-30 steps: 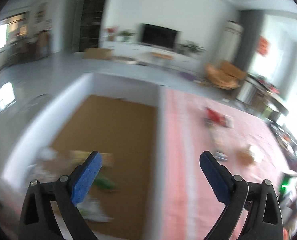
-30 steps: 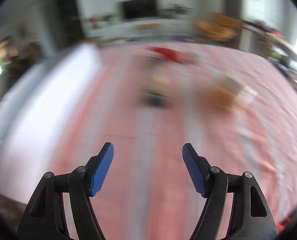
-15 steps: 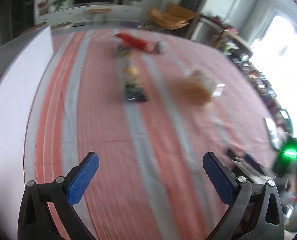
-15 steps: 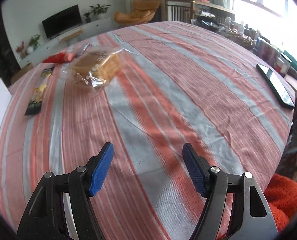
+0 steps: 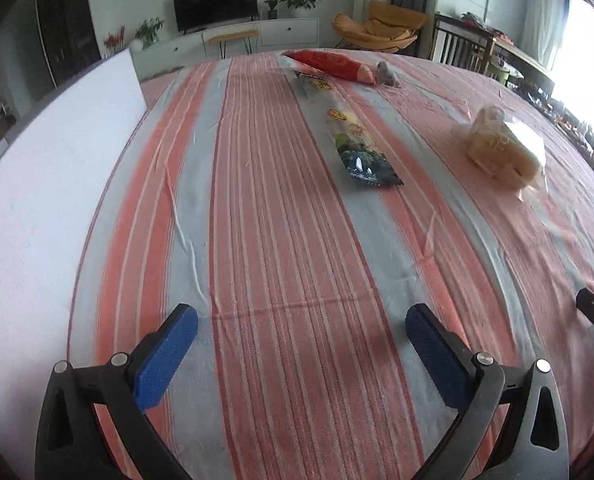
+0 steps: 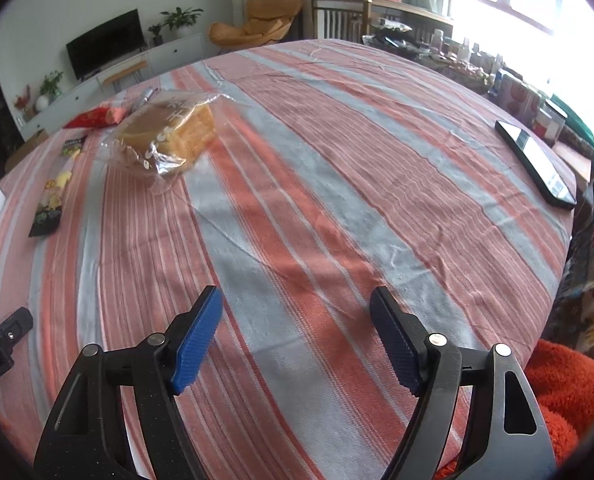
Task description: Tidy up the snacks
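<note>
Left view: my left claw [image 5: 301,344] gapes wide, empty, angled down at the striped worktop [image 5: 281,240]; the long snack packet [image 5: 353,140] lies far ahead, mid-worktop. Right view: my right claw [image 6: 295,330], just widened, grips nothing; the bagged bread [image 6: 167,132] sits toward the far-left edge.
</note>
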### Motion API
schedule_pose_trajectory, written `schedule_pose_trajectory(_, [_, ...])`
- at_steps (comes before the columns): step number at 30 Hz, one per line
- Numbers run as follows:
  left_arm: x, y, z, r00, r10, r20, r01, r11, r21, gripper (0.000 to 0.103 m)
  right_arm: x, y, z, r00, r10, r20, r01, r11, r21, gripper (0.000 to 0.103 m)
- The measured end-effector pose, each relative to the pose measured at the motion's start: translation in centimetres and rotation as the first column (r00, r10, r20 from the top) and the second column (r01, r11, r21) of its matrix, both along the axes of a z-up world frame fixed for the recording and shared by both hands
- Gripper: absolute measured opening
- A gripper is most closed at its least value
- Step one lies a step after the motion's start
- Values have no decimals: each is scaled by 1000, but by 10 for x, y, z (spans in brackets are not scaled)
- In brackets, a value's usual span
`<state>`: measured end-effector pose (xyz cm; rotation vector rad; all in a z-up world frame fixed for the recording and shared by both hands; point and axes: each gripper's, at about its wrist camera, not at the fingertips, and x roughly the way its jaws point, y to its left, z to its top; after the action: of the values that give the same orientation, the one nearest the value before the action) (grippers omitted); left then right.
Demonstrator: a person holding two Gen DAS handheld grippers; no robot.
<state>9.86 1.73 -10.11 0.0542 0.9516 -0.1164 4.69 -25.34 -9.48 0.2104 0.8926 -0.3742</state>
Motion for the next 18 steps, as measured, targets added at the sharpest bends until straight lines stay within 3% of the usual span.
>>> schedule_pose_trajectory(9, [-1,0,1,1000,5,3,-5,1000,-1,103,1,5,-3,1000,17,4,-17,1000,-7,91])
schedule_pose_trajectory(18, [-1,1,1,1000,5,3,-5,1000,-1,103,1,5,-3,1000,17,8,-17,1000,-8,93])
